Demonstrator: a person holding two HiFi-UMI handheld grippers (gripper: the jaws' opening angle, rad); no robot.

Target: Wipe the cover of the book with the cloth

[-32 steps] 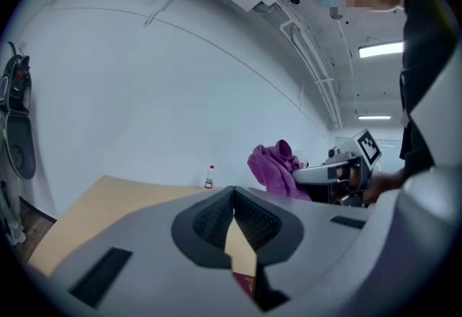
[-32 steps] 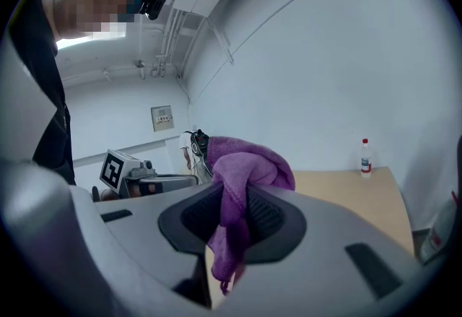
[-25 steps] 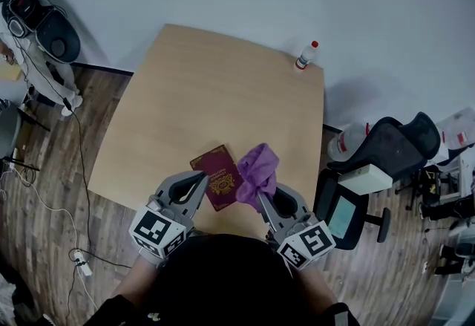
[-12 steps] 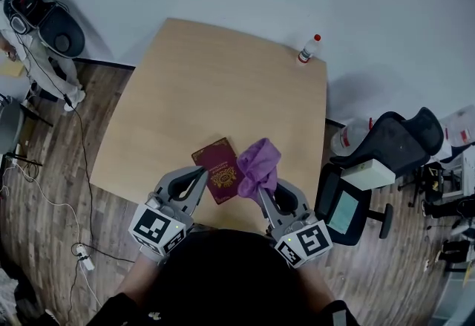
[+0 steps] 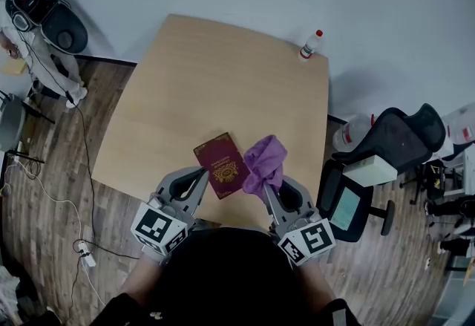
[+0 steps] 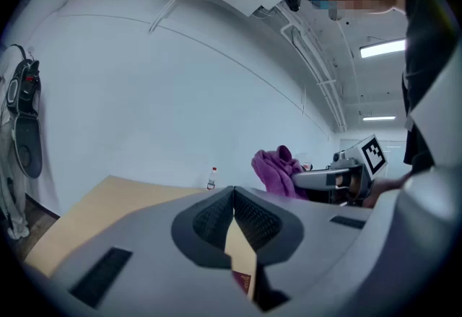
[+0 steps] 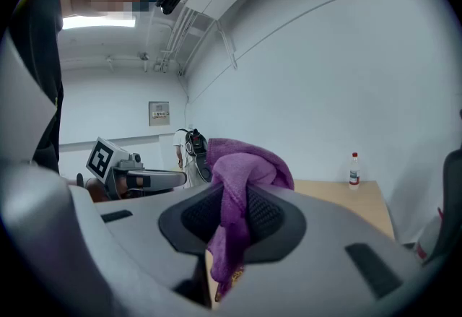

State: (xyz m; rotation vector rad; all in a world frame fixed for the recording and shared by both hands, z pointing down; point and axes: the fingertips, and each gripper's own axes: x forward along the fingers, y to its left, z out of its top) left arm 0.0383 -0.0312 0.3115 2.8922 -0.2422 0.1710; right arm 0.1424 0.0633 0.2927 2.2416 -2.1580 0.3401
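Purple soft cloth (image 5: 265, 163) pinched in right tongs (image 5: 272, 187); left tongs (image 5: 200, 177) pressed together, empty.
Thin maroon book (image 5: 221, 165) lies flat just beside, on tan wooden table (image 5: 208, 79); light, likely to slide, so pin one edge while wiping.

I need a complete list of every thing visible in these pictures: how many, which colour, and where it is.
table: one, light wood, against the white wall
book: one, dark red, flat near the table's near edge
cloth: one, purple, bunched, just right of the book
bottle: one, clear with red cap, table's far right corner
office chair: one, black, floor right of the table
dark bag: one, black and grey, far left by the wall
left gripper: one, grey, shut and empty, left of the book
right gripper: one, grey, shut on the cloth
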